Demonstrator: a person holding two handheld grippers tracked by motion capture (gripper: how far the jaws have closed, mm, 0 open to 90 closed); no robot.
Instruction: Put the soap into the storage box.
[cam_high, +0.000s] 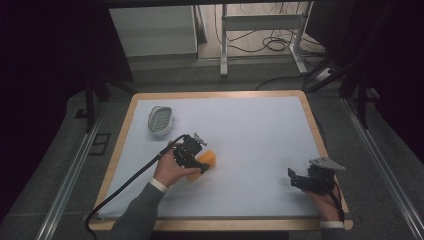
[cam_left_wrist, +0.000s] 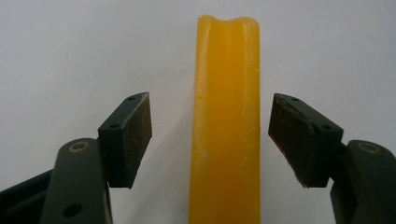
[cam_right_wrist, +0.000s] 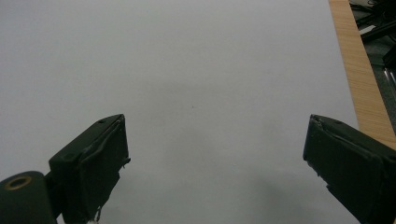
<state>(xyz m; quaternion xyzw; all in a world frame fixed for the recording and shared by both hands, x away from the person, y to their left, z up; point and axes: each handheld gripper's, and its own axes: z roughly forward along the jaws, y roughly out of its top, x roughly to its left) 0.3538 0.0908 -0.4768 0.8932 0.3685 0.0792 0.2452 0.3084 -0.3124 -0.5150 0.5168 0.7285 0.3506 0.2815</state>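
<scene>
high view: the left gripper (cam_high: 200, 161) sits over the orange block (cam_high: 204, 163) left of the white table's (cam_high: 260, 140) centre; a soap dish (cam_high: 160, 119) lies far left.

left gripper view: block (cam_left_wrist: 226, 130) stands between spread jaws, neither pad touching it.

right gripper view: the right gripper (cam_right_wrist: 215, 158) has jaws spread wide over bare table, near right.

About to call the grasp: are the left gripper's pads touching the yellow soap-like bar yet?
Apart. The left gripper view shows white table on both sides between the left gripper pads and the yellow bar, which stands between the open jaws.
</scene>
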